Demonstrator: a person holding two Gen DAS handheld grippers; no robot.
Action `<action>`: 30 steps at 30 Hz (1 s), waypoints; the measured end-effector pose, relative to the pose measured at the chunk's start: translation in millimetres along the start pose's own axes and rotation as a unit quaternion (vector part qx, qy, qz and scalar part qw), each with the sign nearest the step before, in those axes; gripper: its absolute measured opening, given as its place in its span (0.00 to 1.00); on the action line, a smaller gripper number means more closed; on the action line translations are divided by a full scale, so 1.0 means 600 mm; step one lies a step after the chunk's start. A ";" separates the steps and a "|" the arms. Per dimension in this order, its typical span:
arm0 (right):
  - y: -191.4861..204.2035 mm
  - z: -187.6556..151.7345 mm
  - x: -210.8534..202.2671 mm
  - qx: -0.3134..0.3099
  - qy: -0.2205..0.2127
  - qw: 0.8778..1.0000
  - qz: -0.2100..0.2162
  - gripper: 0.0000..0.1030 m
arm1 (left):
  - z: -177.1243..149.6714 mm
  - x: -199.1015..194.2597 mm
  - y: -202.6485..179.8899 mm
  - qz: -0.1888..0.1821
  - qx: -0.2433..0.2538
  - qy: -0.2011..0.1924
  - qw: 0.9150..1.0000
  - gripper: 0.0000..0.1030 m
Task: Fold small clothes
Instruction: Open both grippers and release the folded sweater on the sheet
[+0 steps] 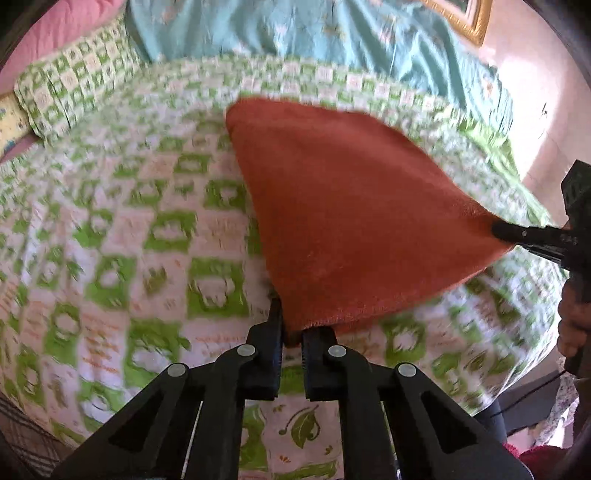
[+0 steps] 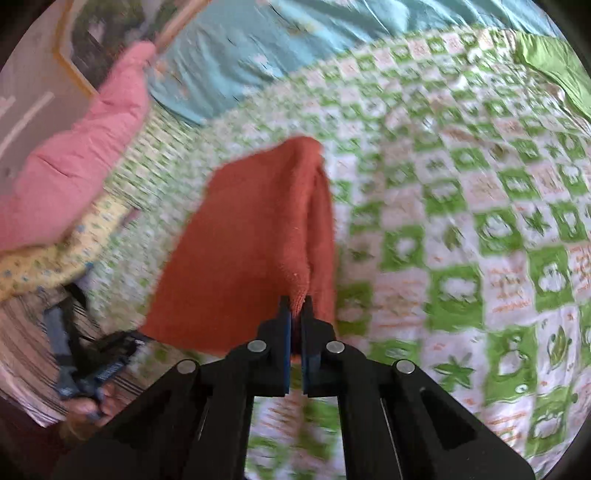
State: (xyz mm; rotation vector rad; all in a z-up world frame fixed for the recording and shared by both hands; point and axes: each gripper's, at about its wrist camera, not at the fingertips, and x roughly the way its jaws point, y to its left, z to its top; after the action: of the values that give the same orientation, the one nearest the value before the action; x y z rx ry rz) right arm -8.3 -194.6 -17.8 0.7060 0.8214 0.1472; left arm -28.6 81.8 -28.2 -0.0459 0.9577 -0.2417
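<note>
A rust-orange cloth is held stretched above the green-and-white checked bedspread. My left gripper is shut on its near corner. My right gripper comes in from the right and is shut on another corner. In the right wrist view the cloth hangs from my right gripper, which pinches its edge, and the left gripper holds the lower left corner. Both views are motion-blurred.
A teal sheet lies at the far side of the bed. A pink quilt and a checked pillow sit at the head. A gold-framed picture leans by the wall. A green cloth lies far right.
</note>
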 end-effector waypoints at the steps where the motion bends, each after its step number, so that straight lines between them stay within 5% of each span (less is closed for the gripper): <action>1: -0.009 -0.010 0.021 -0.004 0.016 1.000 -0.018 0.04 | -0.004 0.006 -0.002 0.001 -0.002 0.006 1.000 0.06; 10: -0.035 -0.025 0.045 0.006 0.033 0.999 -0.036 0.04 | -0.009 0.007 -0.001 -0.010 0.000 0.012 1.000 0.07; 14: -0.041 -0.022 0.025 0.037 0.037 0.998 -0.022 0.16 | -0.007 -0.017 0.007 -0.029 0.010 0.023 0.999 0.09; 20: -0.019 0.022 -0.039 0.031 -0.018 0.999 -0.017 0.17 | 0.028 -0.082 0.030 -0.087 0.006 -0.019 0.996 0.13; 23: 0.009 0.059 -0.018 0.019 -0.026 0.999 0.007 0.27 | 0.076 -0.064 0.030 -0.095 -0.011 -0.032 0.995 0.14; 30: 0.058 0.133 0.082 -0.009 -0.017 0.999 0.033 0.30 | 0.136 0.001 0.016 -0.122 -0.023 -0.018 0.992 0.18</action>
State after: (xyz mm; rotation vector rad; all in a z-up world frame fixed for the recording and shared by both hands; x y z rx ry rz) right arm 87.5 -190.6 10.9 0.7164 0.7644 0.2018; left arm 39.8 85.5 17.0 -0.2104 0.9208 -0.4432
